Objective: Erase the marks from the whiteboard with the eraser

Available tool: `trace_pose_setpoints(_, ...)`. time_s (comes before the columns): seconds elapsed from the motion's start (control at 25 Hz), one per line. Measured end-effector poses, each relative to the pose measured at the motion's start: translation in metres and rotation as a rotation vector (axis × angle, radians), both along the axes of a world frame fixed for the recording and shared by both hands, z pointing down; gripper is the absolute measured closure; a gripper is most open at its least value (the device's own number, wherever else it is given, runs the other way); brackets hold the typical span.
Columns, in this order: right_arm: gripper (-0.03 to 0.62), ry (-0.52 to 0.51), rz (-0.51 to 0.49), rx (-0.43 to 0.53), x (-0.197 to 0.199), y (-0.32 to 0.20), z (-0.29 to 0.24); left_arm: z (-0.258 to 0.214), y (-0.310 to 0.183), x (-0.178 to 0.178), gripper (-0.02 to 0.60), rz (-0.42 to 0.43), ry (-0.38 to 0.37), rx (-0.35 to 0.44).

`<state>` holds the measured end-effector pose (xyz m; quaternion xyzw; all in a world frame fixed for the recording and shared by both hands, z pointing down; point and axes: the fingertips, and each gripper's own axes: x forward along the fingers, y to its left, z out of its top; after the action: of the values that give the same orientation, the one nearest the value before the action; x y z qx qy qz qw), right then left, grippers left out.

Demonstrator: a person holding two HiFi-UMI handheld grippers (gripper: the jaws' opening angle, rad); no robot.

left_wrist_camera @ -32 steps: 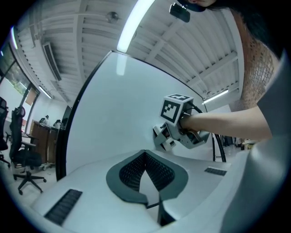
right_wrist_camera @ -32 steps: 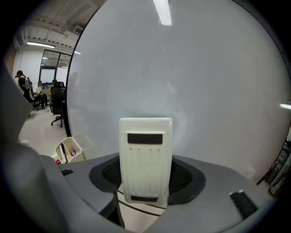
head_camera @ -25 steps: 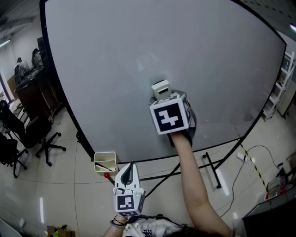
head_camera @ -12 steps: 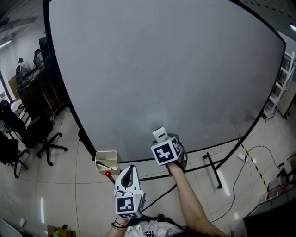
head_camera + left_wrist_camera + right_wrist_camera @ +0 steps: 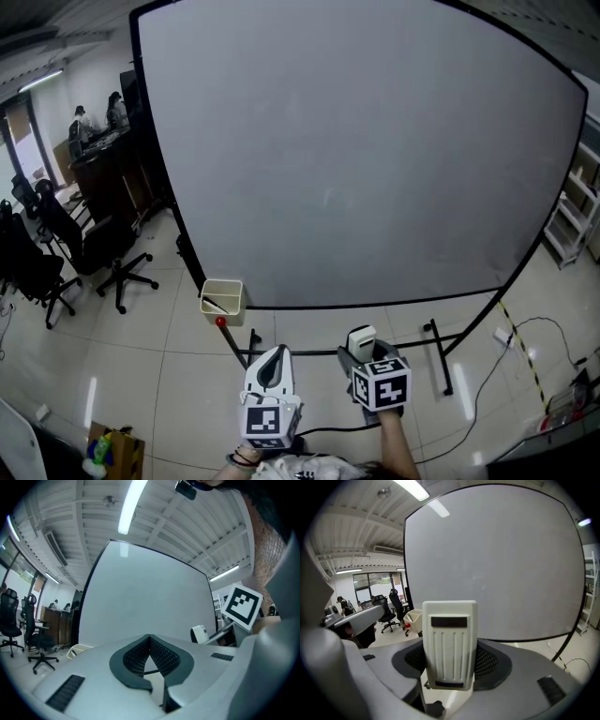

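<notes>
The whiteboard (image 5: 356, 159) stands upright on a black frame, and I see no marks on its grey-white face (image 5: 497, 564). My right gripper (image 5: 361, 345) is shut on the white eraser (image 5: 449, 644), held well back from the board and below its bottom edge. The eraser (image 5: 360, 337) sticks up from the jaws. My left gripper (image 5: 272, 367) is low beside the right one, shut with nothing in it; its dark pads (image 5: 150, 660) meet. The board (image 5: 145, 597) fills the left gripper view.
A small cream tray (image 5: 221, 297) with a marker hangs at the board's lower left corner. Office chairs (image 5: 103, 262) and a desk with people stand at the left. A cable (image 5: 525, 319) lies on the tiled floor at the right, near a shelf (image 5: 577, 206).
My right gripper with the eraser has come off the board, moving down and back toward me. The head view has pulled back, so the whole board shows.
</notes>
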<state>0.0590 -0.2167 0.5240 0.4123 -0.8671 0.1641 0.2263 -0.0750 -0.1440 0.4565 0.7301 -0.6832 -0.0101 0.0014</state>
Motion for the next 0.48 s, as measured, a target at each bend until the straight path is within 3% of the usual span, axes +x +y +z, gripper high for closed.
trace_pose_setpoints(0.28, 0.321, -0.019, 0.006, -0.019, 0.123, 0.094, 0.026, 0.019, 0.071, 0.119, 0.58, -0.001, 0.049, -0.045)
trace_pose_setpoints(0.48, 0.319, -0.03, -0.025, -0.028, 0.16, 0.139, 0.021, 0.026, 0.111, 0.164, 0.58, 0.017, 0.03, -0.088)
